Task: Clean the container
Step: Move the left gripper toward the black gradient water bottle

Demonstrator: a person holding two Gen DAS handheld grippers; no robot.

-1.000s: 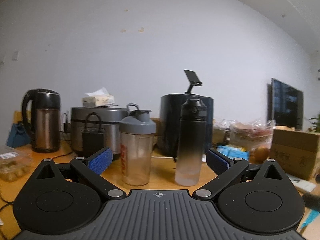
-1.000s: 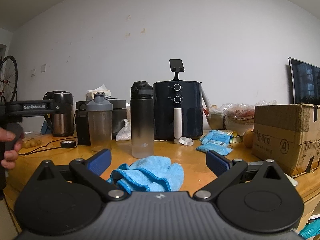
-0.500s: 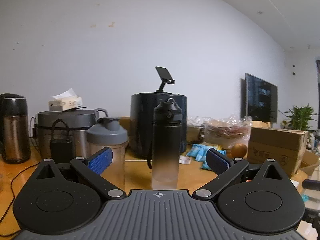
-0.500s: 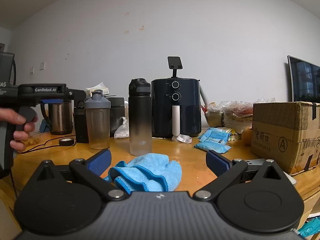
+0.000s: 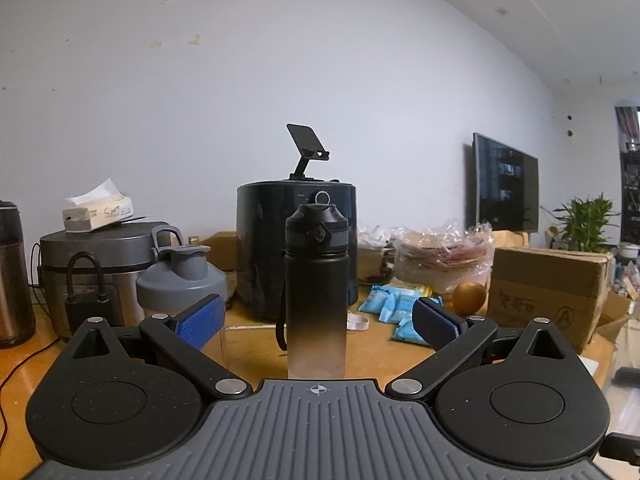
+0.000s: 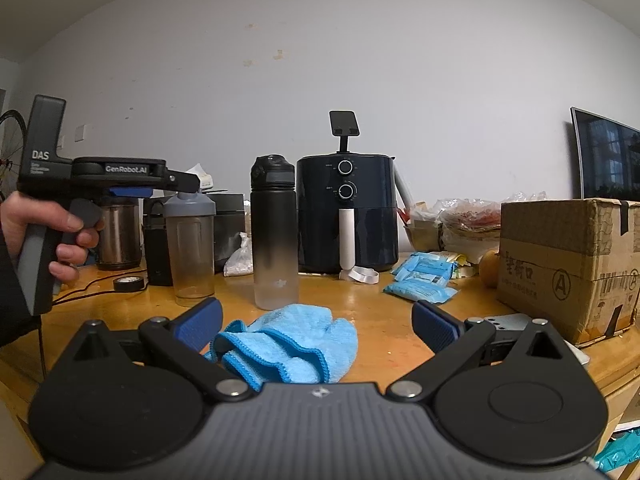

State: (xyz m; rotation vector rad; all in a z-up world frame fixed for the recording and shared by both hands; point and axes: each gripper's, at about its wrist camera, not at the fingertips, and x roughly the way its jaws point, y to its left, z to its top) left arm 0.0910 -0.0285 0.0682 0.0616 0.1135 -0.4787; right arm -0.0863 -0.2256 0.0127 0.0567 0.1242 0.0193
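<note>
Cluttered desk (image 6: 376, 312) is carrying a rigid, smooth, likely slippery water bottle (image 5: 316, 288), standing centred between the wide-open, empty left fingers (image 5: 200, 318); grasping mid-body is advisable. Right fingers (image 6: 434, 326) are gaping empty around the soft blue cloth (image 6: 292, 340).

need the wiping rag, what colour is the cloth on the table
Light blue cloth, clearest in the right wrist view.

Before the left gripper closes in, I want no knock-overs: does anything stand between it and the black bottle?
Nothing visible does. The black bottle stands centred ahead of the open left gripper. The grey-lidded shaker stands close beside, behind the left finger.
</note>
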